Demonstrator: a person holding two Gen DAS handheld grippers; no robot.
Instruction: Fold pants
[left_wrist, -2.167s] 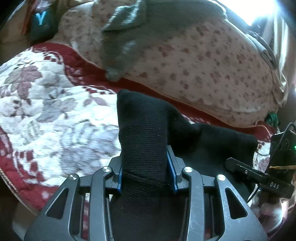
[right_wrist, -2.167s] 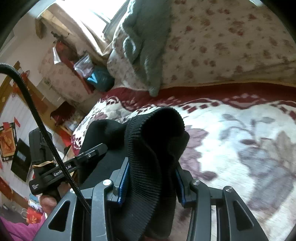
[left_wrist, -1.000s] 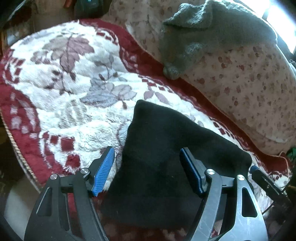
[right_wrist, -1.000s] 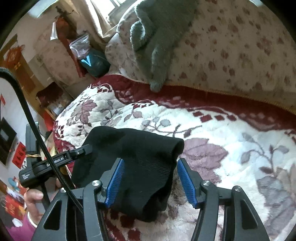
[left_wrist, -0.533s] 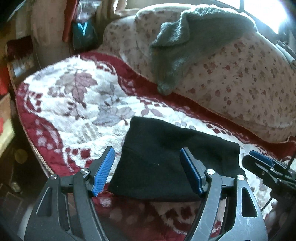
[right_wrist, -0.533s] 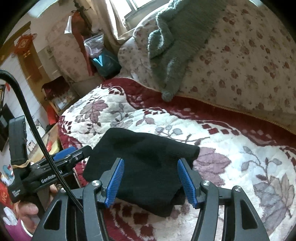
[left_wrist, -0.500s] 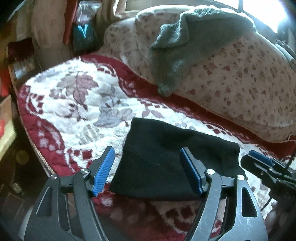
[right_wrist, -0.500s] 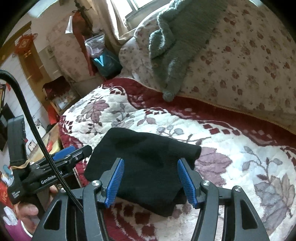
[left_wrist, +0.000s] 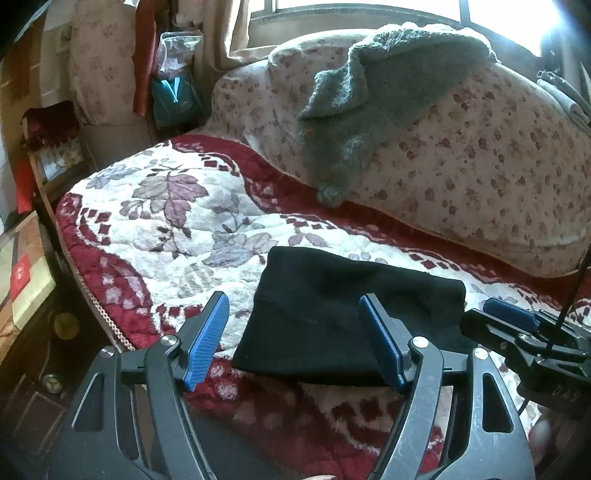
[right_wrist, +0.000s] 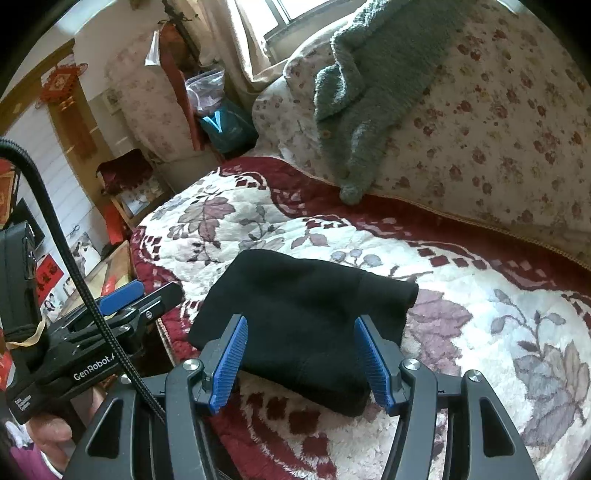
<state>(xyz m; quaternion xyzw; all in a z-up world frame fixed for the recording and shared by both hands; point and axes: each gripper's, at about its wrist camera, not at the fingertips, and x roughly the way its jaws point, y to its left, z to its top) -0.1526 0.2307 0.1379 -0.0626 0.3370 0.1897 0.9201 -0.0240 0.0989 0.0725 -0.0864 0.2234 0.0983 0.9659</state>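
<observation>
I am seeing the folded black pants (left_wrist: 351, 314) lying on the flowery red-and-white blanket (left_wrist: 166, 229), just past both grippers. My left gripper (left_wrist: 295, 339) and right gripper (right_wrist: 301, 354) are hanging wide apart, holding nothing. Only the right view is showing a red knot decoration (right_wrist: 61, 86) on the wall.

Daylight is pouring through a window (left_wrist: 369, 14) at twelve o'clock, glaring white toward one o'clock. A beige curtain (right_wrist: 243, 48) is hanging beside it. A red-and-white floral quilt (left_wrist: 155, 221) is covering the bed, with a flower-print duvet (left_wrist: 498, 166) bulging at two o'clock and a grey-green knitted cardigan (left_wrist: 369, 103) draping over it. A red knot ornament (right_wrist: 61, 86) is hanging on the wall at ten o'clock.
</observation>
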